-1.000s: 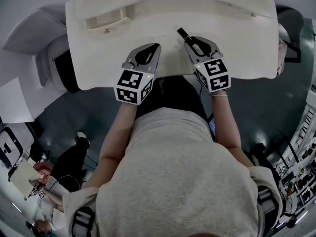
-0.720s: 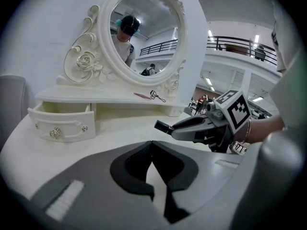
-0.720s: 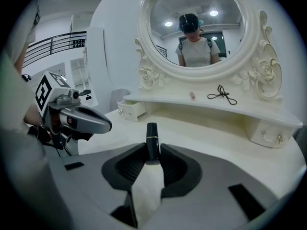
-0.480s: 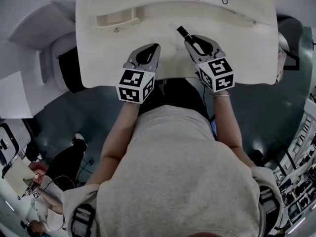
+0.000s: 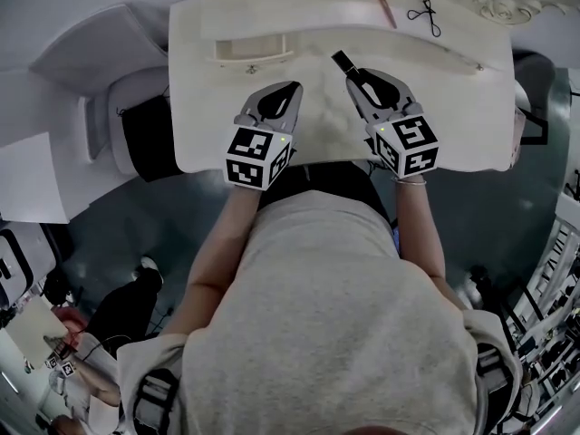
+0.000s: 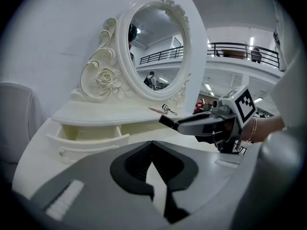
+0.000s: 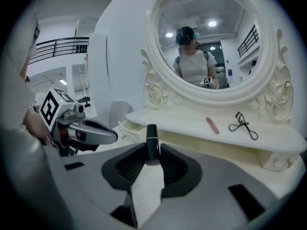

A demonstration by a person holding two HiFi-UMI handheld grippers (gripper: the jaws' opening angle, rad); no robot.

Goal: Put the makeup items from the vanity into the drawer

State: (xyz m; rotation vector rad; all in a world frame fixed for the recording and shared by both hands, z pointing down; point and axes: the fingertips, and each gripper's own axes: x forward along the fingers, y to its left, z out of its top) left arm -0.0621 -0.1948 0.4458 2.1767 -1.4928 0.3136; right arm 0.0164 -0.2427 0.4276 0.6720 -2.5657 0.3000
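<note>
Fingers (image 7: 124,169) of the right gripper (image 7: 152,153) pinch a black tube (image 7: 152,137) by its base, just below the silver band. Most of its length sticks out past the tips, probably so it can drop free once released.

In the head view the tube points toward the upper left of the frame, where the drawer (image 5: 246,51) stands pulled open. Judged step: carrying, with the tube near the drawer but not yet over it.

The left gripper (image 6: 152,143) has its fingers pressed together with nothing between them. It hovers above the table (image 5: 453,98) just beside the right one, apparently idle.

A pink stick (image 5: 384,5) and an eyelash curler (image 5: 425,12) lie on the raised shelf at upper right, well apart from both grippers. Whether anything already lies in the drawer I cannot tell.
</note>
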